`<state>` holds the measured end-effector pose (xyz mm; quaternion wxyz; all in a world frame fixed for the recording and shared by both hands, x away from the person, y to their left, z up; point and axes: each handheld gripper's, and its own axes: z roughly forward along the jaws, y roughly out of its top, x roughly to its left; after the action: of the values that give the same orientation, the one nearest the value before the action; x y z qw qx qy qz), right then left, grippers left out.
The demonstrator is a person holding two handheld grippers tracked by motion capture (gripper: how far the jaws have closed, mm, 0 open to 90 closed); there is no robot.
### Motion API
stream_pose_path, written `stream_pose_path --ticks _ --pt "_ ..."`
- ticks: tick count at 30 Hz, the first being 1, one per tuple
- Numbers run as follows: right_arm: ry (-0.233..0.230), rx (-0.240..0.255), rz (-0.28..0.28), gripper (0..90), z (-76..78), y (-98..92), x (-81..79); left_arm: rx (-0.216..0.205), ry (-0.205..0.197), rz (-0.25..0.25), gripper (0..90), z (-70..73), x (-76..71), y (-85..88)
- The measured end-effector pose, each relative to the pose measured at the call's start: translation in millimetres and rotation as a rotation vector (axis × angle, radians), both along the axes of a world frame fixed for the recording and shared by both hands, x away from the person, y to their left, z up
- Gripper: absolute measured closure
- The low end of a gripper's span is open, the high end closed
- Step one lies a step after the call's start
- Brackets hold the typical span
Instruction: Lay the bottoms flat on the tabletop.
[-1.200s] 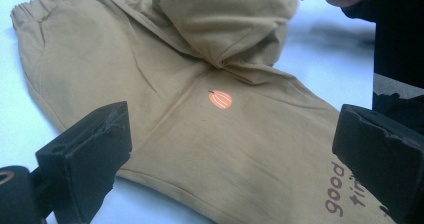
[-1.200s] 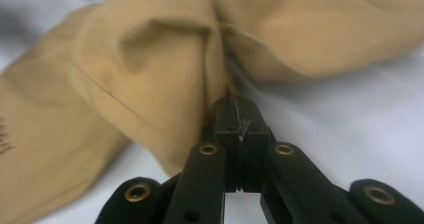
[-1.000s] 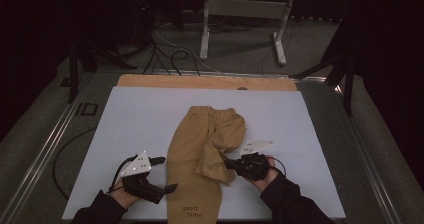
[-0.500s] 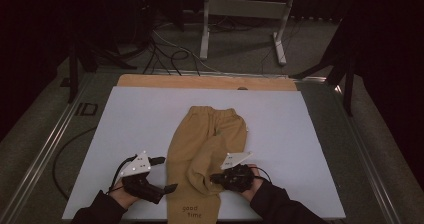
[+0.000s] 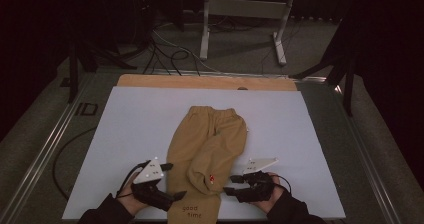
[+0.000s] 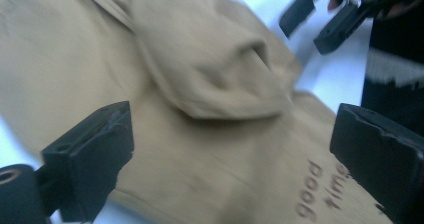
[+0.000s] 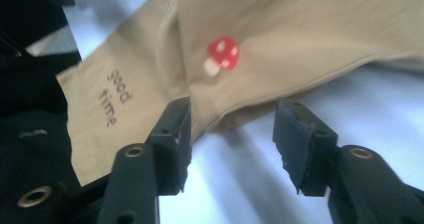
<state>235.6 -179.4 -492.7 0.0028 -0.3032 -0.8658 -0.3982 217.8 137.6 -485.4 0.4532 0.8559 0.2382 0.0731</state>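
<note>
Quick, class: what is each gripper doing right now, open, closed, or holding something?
Left gripper: open, jaws wide above the tan trousers, holding nothing.
Right gripper: open, jaws just opened, off the trousers' edge.

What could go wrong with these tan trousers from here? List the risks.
1. The right tongs have just been opening with the folded trouser leg's edge close by; it may slide off the leg beneath.
2. The left tongs stand wide open over the cuff printed "good time"; closing here could bunch the cloth.
3. That cuff lies at the white mat's near edge and could slip off.
</note>
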Motion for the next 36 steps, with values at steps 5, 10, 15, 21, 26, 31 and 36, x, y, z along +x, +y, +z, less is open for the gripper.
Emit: stream_pose_path --ticks 5,10,15,21,26,31,36 --pt "0.016 -0.019 0.022 44.7 -10.7 13.1 0.0 0.098 0.076 0.002 18.1 -6.4 -2.6 -20.3" --pt "0.000 -0.033 0.017 53.9 -13.2 17.1 2.7 0.117 0.136 0.002 31.8 -13.7 3.2 -29.0" --pt "-0.046 0.007 -0.026 72.0 -4.7 11.0 7.7 0.111 0.196 0.003 38.1 -20.2 11.0 -44.1" --pt "-0.087 0.017 -0.057 88.7 1.4 6.0 8.5 0.056 0.206 0.048 46.3 -14.6 16.4 -57.6" --pt "-0.115 0.017 -0.065 89.1 7.9 4.4 6.4 0.031 0.201 0.086 59.3 -8.2 18.6 -63.9" --pt "-0.138 0.018 -0.079 89.2 14.6 -3.2 5.2 0.011 0.167 0.079 88.1 -1.5 15.3 -63.8" --pt "-0.171 0.066 -0.116 89.3 33.5 -25.1 1.6 -0.048 0.153 0.001 88.7 14.5 11.8 -65.4"
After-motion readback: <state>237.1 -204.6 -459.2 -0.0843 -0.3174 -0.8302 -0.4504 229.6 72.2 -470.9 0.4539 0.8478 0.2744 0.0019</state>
